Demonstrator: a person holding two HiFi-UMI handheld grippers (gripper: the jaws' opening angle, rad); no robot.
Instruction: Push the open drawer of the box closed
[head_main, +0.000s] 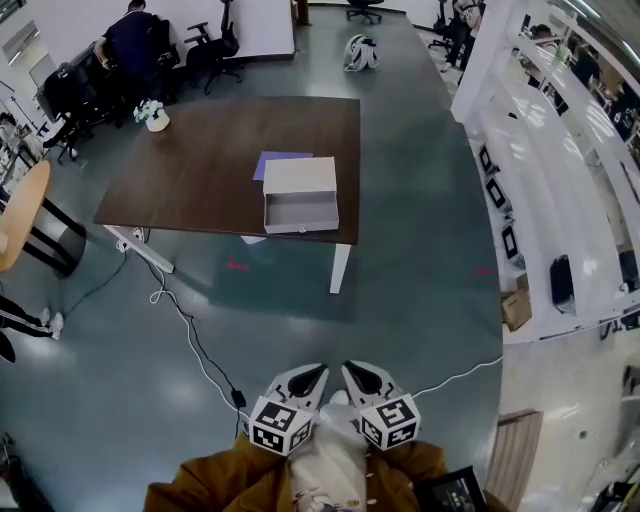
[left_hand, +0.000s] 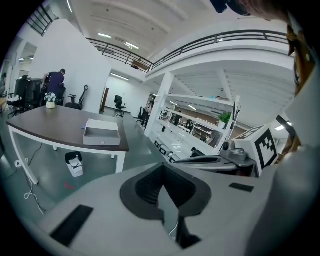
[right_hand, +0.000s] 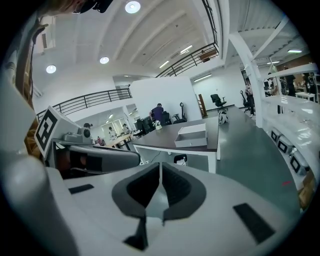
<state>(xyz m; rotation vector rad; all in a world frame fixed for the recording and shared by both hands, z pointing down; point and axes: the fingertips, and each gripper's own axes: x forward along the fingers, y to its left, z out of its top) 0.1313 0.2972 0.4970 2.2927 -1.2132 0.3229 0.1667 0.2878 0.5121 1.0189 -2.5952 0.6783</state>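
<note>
A white box (head_main: 300, 177) sits near the front right corner of a dark brown table (head_main: 190, 170), its drawer (head_main: 300, 212) pulled open toward me and empty. The left gripper view shows the box (left_hand: 102, 131) far off at left, and in the right gripper view the box (right_hand: 192, 135) lies ahead past the jaws. My left gripper (head_main: 316, 374) and right gripper (head_main: 351, 370) are held side by side close to my body, well short of the table. Both are shut with nothing between the pads.
A purple sheet (head_main: 280, 160) lies behind the box and a flower pot (head_main: 155, 118) stands at the table's far left corner. Cables (head_main: 190, 335) trail over the floor between me and the table. White shelving (head_main: 560, 190) runs along the right. A person (head_main: 130, 40) works at the back left.
</note>
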